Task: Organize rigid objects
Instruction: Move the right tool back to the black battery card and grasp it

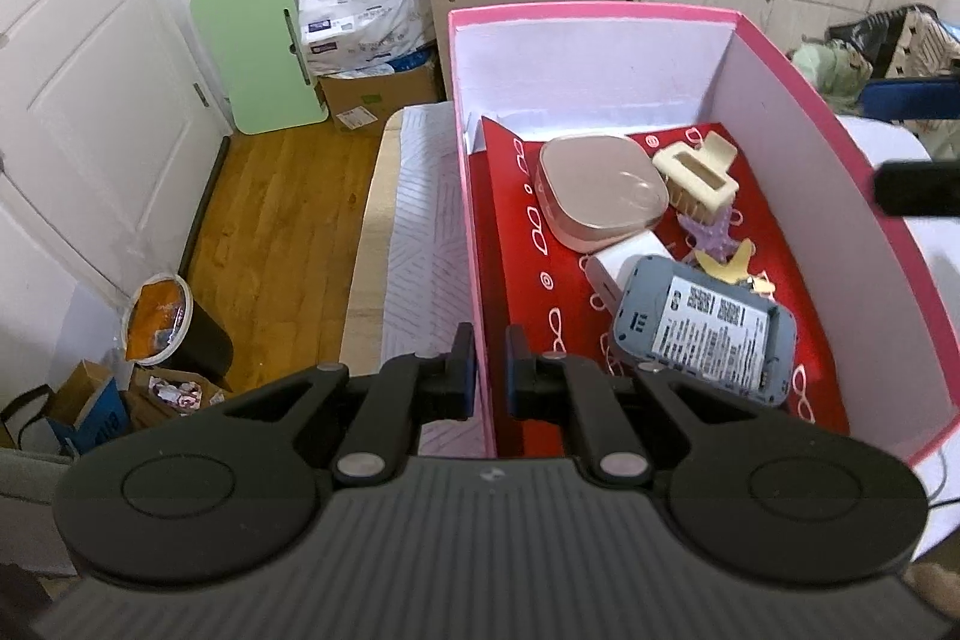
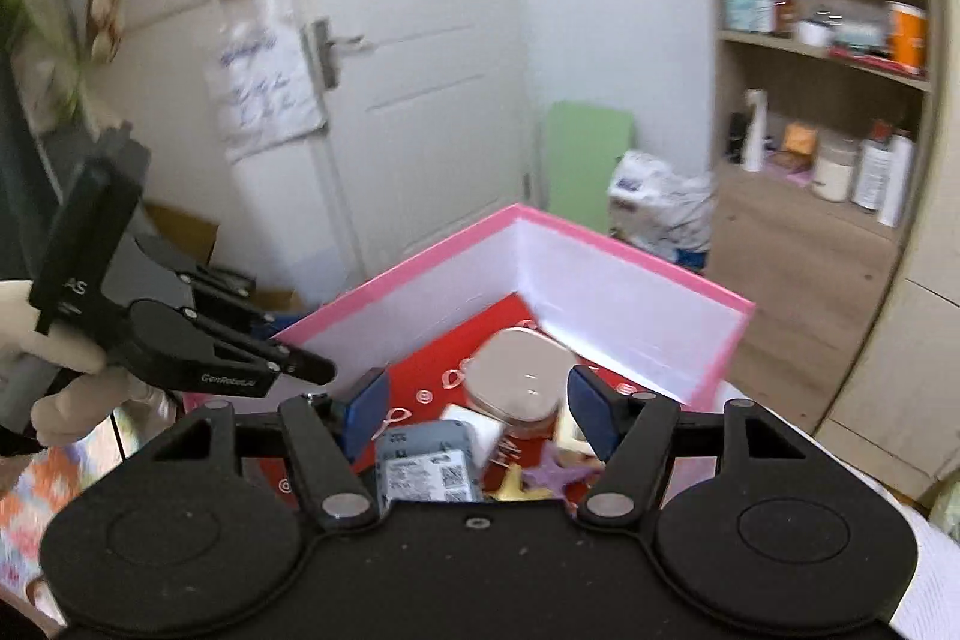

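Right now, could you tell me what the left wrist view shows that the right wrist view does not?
Only the left wrist view shows the wooden floor, the black bin and the left gripper closed on the pink box's side wall. Only the right wrist view shows the door handle, the paper on the door and the open right gripper. Both show the pink box, the pink case, the grey device and the green board.

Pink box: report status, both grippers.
Left gripper shut on pink box wall. Right gripper open, empty, above the grey device. Nothing blocking.
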Action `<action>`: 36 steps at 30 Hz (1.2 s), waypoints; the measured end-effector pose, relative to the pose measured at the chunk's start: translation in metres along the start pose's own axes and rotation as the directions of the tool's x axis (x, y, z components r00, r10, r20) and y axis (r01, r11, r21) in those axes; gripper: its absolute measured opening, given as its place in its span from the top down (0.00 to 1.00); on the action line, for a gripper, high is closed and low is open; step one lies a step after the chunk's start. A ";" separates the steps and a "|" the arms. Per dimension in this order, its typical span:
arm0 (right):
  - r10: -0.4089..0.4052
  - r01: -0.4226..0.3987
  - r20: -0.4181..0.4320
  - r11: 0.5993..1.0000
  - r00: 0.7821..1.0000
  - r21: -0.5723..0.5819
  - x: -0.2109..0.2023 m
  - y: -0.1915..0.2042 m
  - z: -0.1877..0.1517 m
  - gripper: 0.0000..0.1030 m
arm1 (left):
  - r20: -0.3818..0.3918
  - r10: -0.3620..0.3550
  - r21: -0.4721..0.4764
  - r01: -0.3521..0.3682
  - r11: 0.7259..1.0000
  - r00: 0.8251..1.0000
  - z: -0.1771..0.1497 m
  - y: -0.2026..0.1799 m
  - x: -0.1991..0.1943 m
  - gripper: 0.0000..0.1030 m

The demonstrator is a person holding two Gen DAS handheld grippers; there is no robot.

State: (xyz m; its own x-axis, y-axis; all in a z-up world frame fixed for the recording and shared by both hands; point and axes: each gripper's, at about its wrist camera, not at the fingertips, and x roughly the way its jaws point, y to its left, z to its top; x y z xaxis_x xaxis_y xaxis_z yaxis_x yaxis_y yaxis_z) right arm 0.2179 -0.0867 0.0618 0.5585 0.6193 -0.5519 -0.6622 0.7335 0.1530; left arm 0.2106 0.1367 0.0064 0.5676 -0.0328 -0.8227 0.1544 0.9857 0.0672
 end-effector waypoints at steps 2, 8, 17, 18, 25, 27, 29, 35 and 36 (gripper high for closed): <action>-0.029 0.029 0.013 0.999 0.999 0.041 -0.012 -0.008 -0.009 0.30 | -0.009 -0.004 0.015 0.004 1.000 1.000 0.000 0.001 -0.001 0.93; -0.181 0.179 -0.019 0.950 0.983 0.254 -0.037 -0.041 -0.053 0.30 | -0.022 -0.010 0.056 0.011 0.998 1.000 0.000 0.001 -0.002 0.93; -0.454 0.437 -0.022 0.842 0.891 0.317 -0.044 -0.048 -0.117 0.30 | -0.029 -0.045 0.054 0.047 0.997 0.999 -0.001 0.006 -0.003 0.93; -0.464 0.443 -0.019 0.833 0.886 0.332 -0.040 -0.049 -0.121 0.30 | -0.028 -0.054 0.045 0.055 0.997 0.998 -0.001 0.008 -0.003 0.93; -0.410 0.375 0.023 0.854 0.912 0.361 -0.024 -0.057 -0.136 0.30 | -0.016 -0.067 0.037 0.067 0.997 0.998 -0.003 0.010 -0.003 0.93; -0.427 0.404 0.014 0.865 0.904 0.296 -0.016 -0.054 -0.138 0.29 | -0.014 -0.071 0.035 0.072 0.997 0.997 -0.003 0.011 -0.003 0.93; -0.442 0.423 0.023 0.870 0.897 0.252 -0.010 -0.055 -0.139 0.28 | -0.014 -0.077 0.033 0.077 0.996 0.997 -0.004 0.013 -0.004 0.93; -0.455 0.454 -0.054 0.860 0.889 0.233 0.011 -0.079 -0.135 0.28 | -0.010 -0.078 0.041 0.079 0.996 0.997 -0.004 0.013 -0.004 0.93; -0.454 0.456 -0.066 0.861 0.889 0.224 0.015 -0.081 -0.134 0.28 | -0.010 -0.081 0.040 0.081 0.996 0.997 -0.004 0.013 -0.004 0.93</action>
State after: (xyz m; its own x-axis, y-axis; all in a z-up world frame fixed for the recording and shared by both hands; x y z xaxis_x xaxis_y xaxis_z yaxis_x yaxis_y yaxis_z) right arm 0.2128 -0.1742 -0.0686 0.7641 0.1991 -0.6136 -0.2036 0.9770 0.0636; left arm 0.2076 0.1504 0.0081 0.5454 -0.1110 -0.8308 0.2323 0.9724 0.0226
